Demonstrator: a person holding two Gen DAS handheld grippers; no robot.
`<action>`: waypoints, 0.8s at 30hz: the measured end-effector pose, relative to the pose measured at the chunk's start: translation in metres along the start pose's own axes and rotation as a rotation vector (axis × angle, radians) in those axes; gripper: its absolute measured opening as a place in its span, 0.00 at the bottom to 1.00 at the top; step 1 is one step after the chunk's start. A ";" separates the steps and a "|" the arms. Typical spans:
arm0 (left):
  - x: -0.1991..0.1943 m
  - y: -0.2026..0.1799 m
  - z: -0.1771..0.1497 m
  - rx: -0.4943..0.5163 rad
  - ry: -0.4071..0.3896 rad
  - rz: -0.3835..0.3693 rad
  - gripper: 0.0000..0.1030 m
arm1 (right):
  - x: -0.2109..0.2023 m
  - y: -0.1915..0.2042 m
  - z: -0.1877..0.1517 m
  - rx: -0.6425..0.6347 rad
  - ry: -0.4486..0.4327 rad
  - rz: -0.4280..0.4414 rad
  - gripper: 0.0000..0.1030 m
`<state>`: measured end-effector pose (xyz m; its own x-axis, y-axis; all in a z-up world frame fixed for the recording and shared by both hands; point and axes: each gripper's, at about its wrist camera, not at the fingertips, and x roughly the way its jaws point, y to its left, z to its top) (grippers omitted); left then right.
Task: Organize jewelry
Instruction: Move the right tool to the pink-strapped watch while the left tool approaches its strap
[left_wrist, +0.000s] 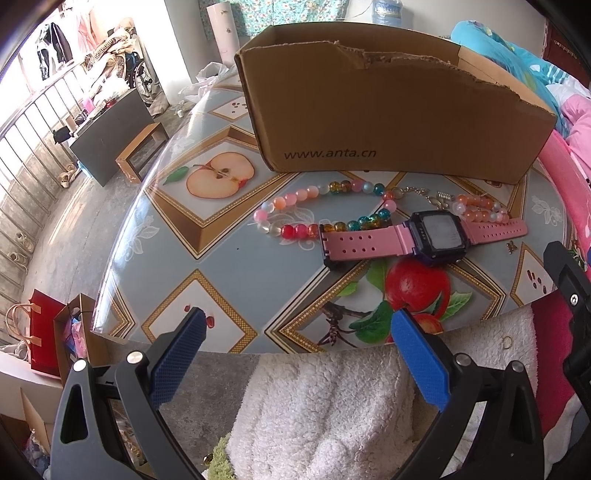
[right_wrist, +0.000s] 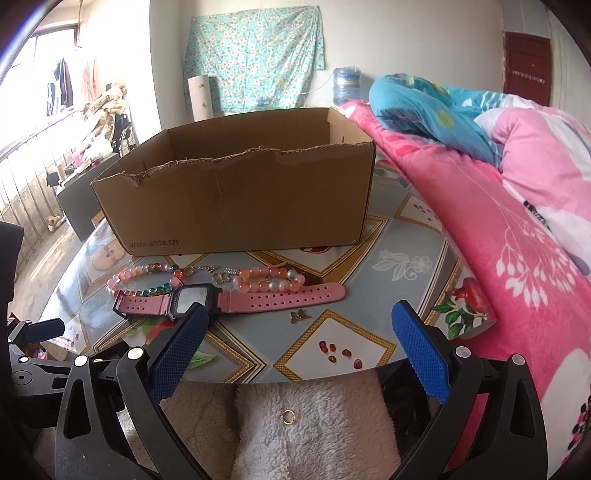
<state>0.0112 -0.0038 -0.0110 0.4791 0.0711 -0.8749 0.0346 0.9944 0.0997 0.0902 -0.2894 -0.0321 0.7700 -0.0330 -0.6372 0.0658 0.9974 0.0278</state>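
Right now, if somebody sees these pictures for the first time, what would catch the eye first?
Probably the big torn brown cardboard box standing at the back of the fruit-patterned glass table. Just in front of it lie a pink-strapped digital watch and a string of colourful glass beads, the strap overlapping the beads. Both blue-padded tongs, left and right, hang open near the table's edge.

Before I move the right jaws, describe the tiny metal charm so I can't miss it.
Start at the cardboard box; in front of it lies the pink watch. Just nearer than its long strap sits the charm: alone, dull gold, insect-shaped, unlike the beads.
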 end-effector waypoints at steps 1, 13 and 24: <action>0.001 0.000 0.001 0.002 0.000 0.002 0.96 | 0.001 -0.001 0.001 -0.006 -0.009 0.002 0.92; 0.005 0.018 0.010 0.028 -0.147 -0.095 0.96 | 0.007 0.006 0.001 -0.105 -0.077 0.104 0.86; 0.013 0.023 0.029 0.132 -0.272 -0.168 0.72 | 0.034 0.059 0.009 -0.399 -0.009 0.402 0.72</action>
<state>0.0432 0.0173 -0.0063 0.6728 -0.1335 -0.7277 0.2371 0.9706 0.0411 0.1255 -0.2325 -0.0450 0.6905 0.3551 -0.6301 -0.4773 0.8783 -0.0281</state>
